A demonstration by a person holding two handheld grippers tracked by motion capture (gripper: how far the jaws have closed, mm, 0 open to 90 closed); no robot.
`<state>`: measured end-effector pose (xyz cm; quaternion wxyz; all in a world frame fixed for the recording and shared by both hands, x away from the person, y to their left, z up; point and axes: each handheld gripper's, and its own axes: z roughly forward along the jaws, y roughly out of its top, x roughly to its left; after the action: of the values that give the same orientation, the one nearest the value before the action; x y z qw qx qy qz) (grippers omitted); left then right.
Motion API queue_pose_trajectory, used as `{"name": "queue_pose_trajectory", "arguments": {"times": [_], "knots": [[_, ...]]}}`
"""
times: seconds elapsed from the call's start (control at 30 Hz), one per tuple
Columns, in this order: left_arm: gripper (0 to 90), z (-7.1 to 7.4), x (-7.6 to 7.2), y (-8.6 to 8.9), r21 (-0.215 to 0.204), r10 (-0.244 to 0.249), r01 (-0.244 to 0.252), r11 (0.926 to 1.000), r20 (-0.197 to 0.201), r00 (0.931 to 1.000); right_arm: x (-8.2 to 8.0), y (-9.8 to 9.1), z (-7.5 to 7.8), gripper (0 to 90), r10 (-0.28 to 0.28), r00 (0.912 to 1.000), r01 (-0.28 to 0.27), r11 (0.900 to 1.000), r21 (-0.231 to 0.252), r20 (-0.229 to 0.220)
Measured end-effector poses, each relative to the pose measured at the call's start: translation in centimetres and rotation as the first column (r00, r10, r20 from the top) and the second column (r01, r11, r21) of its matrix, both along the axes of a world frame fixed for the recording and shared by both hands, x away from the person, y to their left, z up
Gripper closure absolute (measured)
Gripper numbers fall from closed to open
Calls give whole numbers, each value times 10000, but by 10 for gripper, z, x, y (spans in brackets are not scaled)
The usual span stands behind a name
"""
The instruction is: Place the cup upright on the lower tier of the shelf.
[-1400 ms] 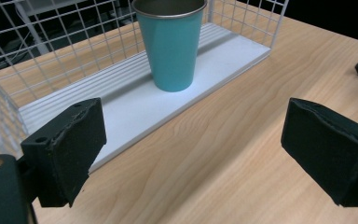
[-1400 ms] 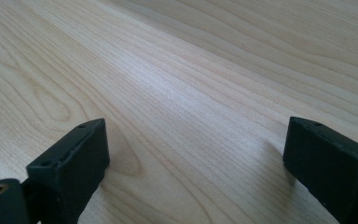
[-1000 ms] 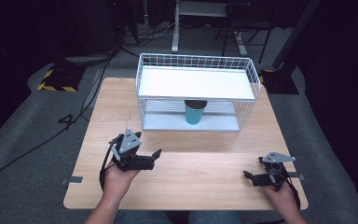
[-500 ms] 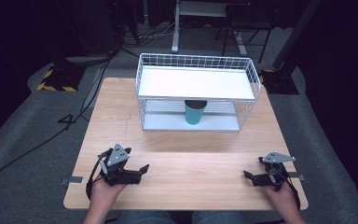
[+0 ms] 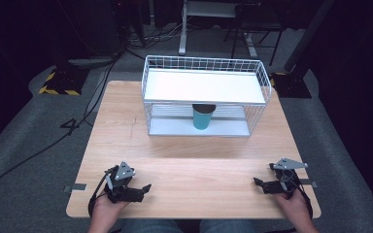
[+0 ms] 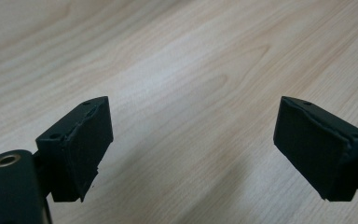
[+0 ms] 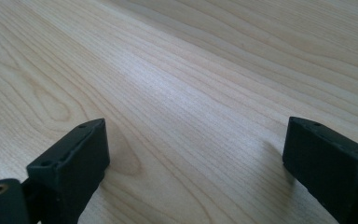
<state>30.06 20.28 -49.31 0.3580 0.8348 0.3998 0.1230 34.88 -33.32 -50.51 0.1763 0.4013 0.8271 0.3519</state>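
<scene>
In the high view, a teal cup (image 5: 203,118) is seen upright on the lower shelf of a white wire rack (image 5: 148,97) at the far side of the surface (image 5: 189,165), well apart from both tools. The left tool (image 5: 143,188) and the right tool (image 5: 257,183) are held low at the near edge, each in a hand. The cup is judged to be light and stiff, with a smooth wall that could slip between hard pads. It is probably best taken across its side at mid-height, from the near face of the rack, because the white upper shelf (image 5: 204,86) stands close above it and a reach from above is barred. The cup's mouth is partly covered by that shelf's front edge, so it cannot be told whether anything is inside. Its material cannot be made out either. Whether wires cross the rack's near face at the lower level is hard to judge at this size.

In the left gripper view, the left tool (image 6: 191,135) is seen released. Its jaws have just been closing, yet they stand apart with nothing between them but bare wood grain. The cup and rack lie outside what is framed here.

In the right gripper view, the right tool (image 7: 193,154) is likewise released, its jaws wide apart and low over the bare surface. Nothing is grasped. The lower parts of both jaws are cut off by the frame edge.
</scene>
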Motion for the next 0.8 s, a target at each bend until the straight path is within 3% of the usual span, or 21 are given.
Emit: {"name": "queue_pose_trajectory", "arguments": {"times": [0.13,0.23,0.4,0.8], "knots": [[123,-8,0,-3,375,-56,60,9993,-129,9999,0,0,0,76,-1,10000,1,10000,4,-7],[115,-9,-1,-7,787,-150,143,9968,78,9999,0,0,0,76,2,10000,-2,10000,4,-5],[91,-11,0,-9,694,-65,47,9976,245,9997,0,0,0,76,10,10000,-10,10000,3,-4],[68,-11,6,-14,736,404,-417,9964,188,9990,-1,0,0,78,-67,10000,67,10000,17,-3]]}}
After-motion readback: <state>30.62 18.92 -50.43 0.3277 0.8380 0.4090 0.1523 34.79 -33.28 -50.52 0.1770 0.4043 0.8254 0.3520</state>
